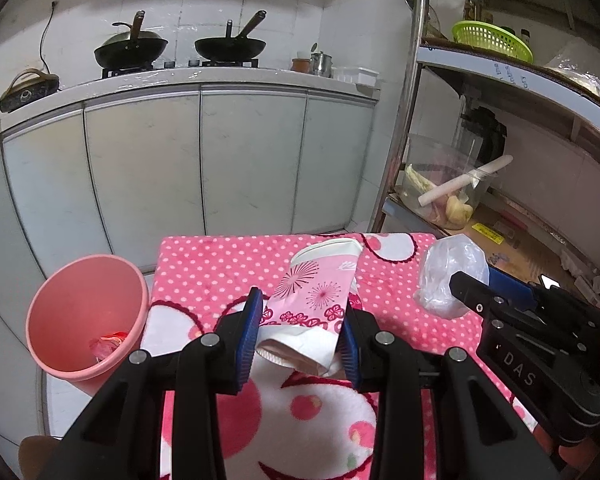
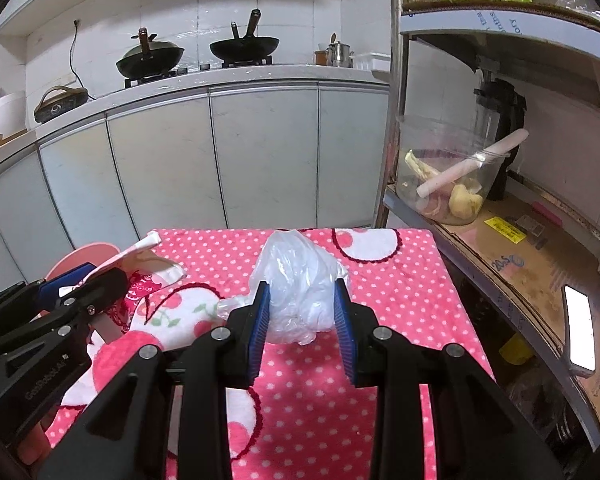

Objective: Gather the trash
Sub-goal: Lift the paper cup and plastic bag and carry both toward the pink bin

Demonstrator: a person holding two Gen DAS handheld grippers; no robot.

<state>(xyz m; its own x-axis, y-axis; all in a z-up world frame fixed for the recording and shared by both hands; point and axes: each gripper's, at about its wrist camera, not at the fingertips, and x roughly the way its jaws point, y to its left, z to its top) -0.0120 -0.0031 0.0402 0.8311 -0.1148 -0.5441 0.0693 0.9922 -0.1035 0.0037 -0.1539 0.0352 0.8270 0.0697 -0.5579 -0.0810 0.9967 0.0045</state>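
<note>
Tilting downward over the bench (image 2: pixel 380 280), the left hand-held gripper (image 1: pixel 300 334) clamps 1 paper cup (image 1: pixel 314 300) between its blue pads, the flattened cup lying on its side with its crushed mouth toward the far edge. Beside it, the right hand-held gripper (image 2: pixel 302 320) pinches 1 plastic bag (image 2: pixel 296 284), also angled downward. The cup is white and pink, printed with firework bursts and small flowers, its base dented. The bag is clear, thin and crumpled into a loose ball, near the bench's right edge. Off the bench's left edge stands 1 pink bin (image 1: pixel 84 316), with 1 red and white wrapper (image 1: pixel 108 344) lying at its bottom.
</note>
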